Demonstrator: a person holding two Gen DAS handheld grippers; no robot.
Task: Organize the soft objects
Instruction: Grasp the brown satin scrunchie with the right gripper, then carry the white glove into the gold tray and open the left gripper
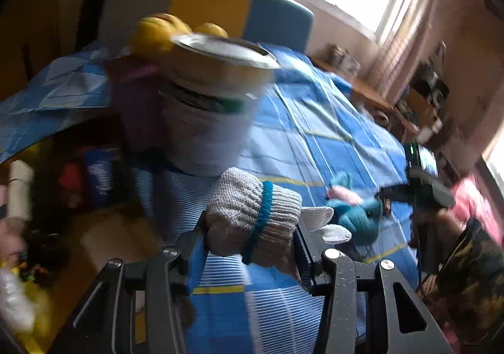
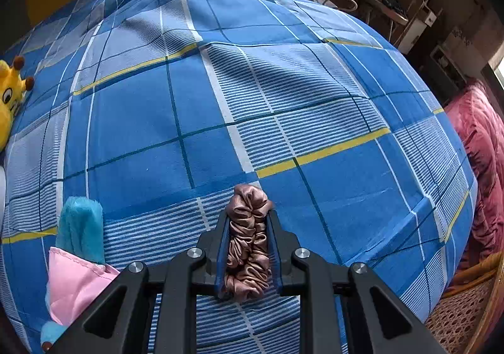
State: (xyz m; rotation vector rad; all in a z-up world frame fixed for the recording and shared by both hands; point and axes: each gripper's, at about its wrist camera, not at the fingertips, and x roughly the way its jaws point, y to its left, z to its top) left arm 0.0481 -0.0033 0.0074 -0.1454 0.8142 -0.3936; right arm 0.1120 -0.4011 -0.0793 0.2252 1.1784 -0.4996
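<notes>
A knitted work glove (image 1: 252, 215), off-white with a teal band round its cuff, is gripped by the cuff between the fingers of the left tongs (image 1: 250, 237), and its fingertips are seen pointing away to the right. The glove is held above the bed (image 1: 315, 121), which is covered by a blue checked sheet with white and yellow lines. Just beyond the glove a white bucket (image 1: 208, 108) is seen tilted and blurred, with its metal-edged rim turned toward the right; whether it rests on the bed cannot be told. Behind the bucket a yellow giraffe toy (image 1: 157, 32) is partly hidden.

A brown satin scrunchie (image 2: 247, 240) is squeezed lengthwise between the narrowed fingers of the right tongs (image 2: 247, 228), with its ruffled end protruding past the fingertips, over the striped part of the sheet. To the left of these tongs a teal plush toy with pink satin ears (image 2: 75, 262) is seen lying on the bed, and the giraffe toy appears at the far left edge. A pink quilt (image 2: 482, 165) is seen beside the bed on the right.
</notes>
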